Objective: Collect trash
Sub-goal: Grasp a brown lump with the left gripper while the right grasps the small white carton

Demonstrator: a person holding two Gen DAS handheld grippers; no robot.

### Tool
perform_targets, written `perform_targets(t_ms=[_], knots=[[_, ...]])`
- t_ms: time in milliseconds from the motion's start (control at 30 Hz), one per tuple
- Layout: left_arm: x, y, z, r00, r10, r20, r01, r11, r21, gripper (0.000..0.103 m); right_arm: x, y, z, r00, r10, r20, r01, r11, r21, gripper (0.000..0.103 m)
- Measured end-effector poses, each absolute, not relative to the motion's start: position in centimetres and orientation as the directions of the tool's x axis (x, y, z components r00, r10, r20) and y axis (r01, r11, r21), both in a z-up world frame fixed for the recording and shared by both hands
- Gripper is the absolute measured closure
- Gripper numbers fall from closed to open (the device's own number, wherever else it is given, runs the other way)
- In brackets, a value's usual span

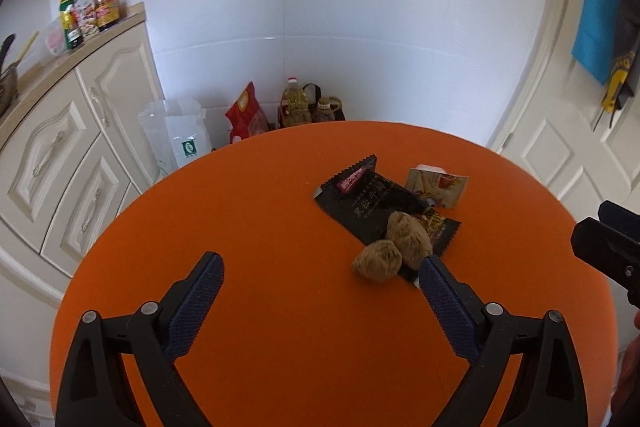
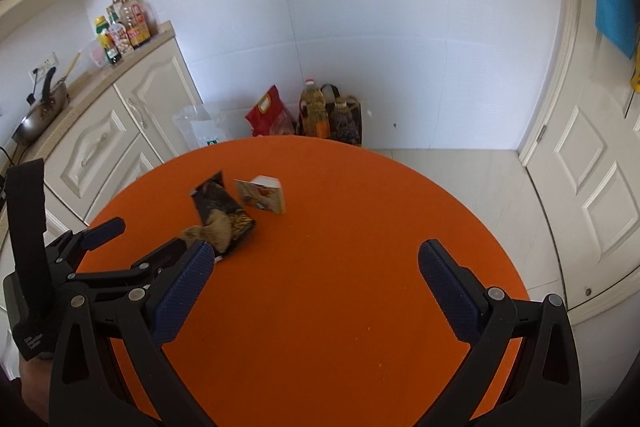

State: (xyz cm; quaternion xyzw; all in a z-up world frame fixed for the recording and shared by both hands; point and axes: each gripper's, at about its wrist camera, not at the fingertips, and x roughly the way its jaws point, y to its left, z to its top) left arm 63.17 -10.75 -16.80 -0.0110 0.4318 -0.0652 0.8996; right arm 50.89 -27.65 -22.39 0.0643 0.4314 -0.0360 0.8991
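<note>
On the round orange table point(image 1: 280, 227) lies a small pile of trash. It holds a black snack wrapper point(image 1: 368, 199), a cream carton point(image 1: 436, 187) and two brown crumpled balls point(image 1: 376, 261). My left gripper point(image 1: 320, 263) hovers open just left of the pile, with its right fingertip close to the balls and nothing between the pads. In the right wrist view the wrapper point(image 2: 216, 203), carton point(image 2: 264, 195) and balls point(image 2: 212, 227) lie at the left. My right gripper point(image 2: 316, 251) is open over bare table point(image 2: 340, 307) to their right. The left gripper point(image 2: 144, 239) shows beside it.
Cream cabinets point(image 1: 80, 147) with sauce bottles point(image 1: 92, 7) stand left of the table. A clear plastic bag point(image 1: 176, 131), a red bag point(image 1: 248, 111) and oil bottles point(image 1: 296, 105) sit on the floor by the wall. A white door point(image 2: 592, 167) is at the right.
</note>
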Motion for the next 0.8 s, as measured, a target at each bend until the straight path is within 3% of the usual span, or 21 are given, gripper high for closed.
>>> perform_targets(t_ms=[67,200,267,333,633,800], knots=[[65.0,-11.3,-17.9,0.6,-0.137,-0.788,0.131,0.989,-0.072,0.029,51.3,-27.8,-22.8,0.619,-0.006,-0.786,0.124,0.988,0.091,0.002],[67.2,-11.9,-19.1,0.581,-0.212,-0.786,0.175,0.975,-0.134,0.048,51.7,-27.6,-23.3,0.609,-0.001,-0.793,0.114,0.99,0.087,0.003],[68.8,-12.4,-19.4,0.576,-0.248,-0.779,0.205,0.966,-0.157,0.069,52.0,-27.2,-23.5,0.607,0.005,-0.794,0.106,0.991,0.087,0.003],[70.3,-12.7,-19.7,0.564,-0.29,-0.773,0.224,0.955,-0.194,0.079,52.3,-26.6,-23.7,0.604,0.008,-0.797,0.093,0.992,0.081,0.003],[76.0,-11.1,-20.2,0.577,-0.299,-0.76,0.172,0.954,-0.245,0.079,53.4,-25.1,-24.8,0.583,0.029,-0.812,0.06,0.995,0.078,0.005],[78.7,-9.8,-20.0,0.592,-0.277,-0.757,0.129,0.959,-0.251,0.079,56.3,-25.0,-26.1,0.584,0.026,-0.812,0.055,0.996,0.072,0.013]])
